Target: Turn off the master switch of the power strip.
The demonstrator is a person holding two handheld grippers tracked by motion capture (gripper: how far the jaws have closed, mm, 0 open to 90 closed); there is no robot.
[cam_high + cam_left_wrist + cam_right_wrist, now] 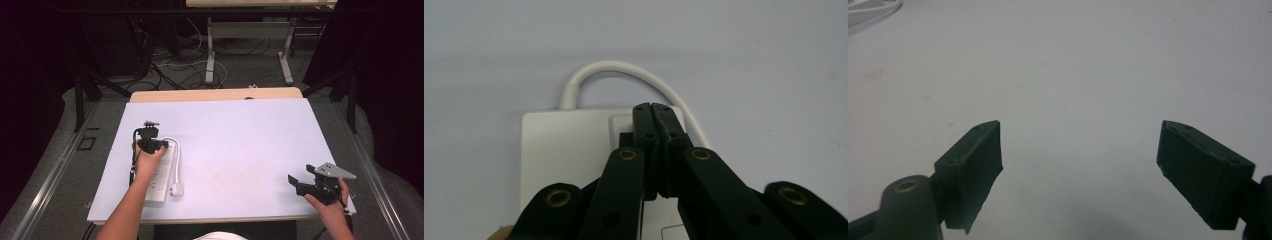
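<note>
- The counter is covered by a pale lavender-white sheet, with a strip of wooden edge showing at its far side.
- A white power strip lies near the left front part of the counter, its long axis running from front to back.
- The strip's white cable leaves its far end, arcs over and runs back along the strip's right side to a white plug lying on the sheet just beside the strip.
- The left gripper is held by the person's left hand over the far end of the power strip.
- In the left gripper view its fingers are pressed together with no gap, tips over a square recessed area at the far end of the power strip; whether they touch it I cannot tell.
- In that same view the cable loops beyond the strip's end, past the fingertips.
- The right gripper sits in the person's right hand near the right front corner of the counter, well apart from the power strip, pointing leftward.
- A grey three-cornered plate tops the right gripper.
- In the right gripper view its fingers stand wide apart with nothing between them, above bare sheet.
</note>
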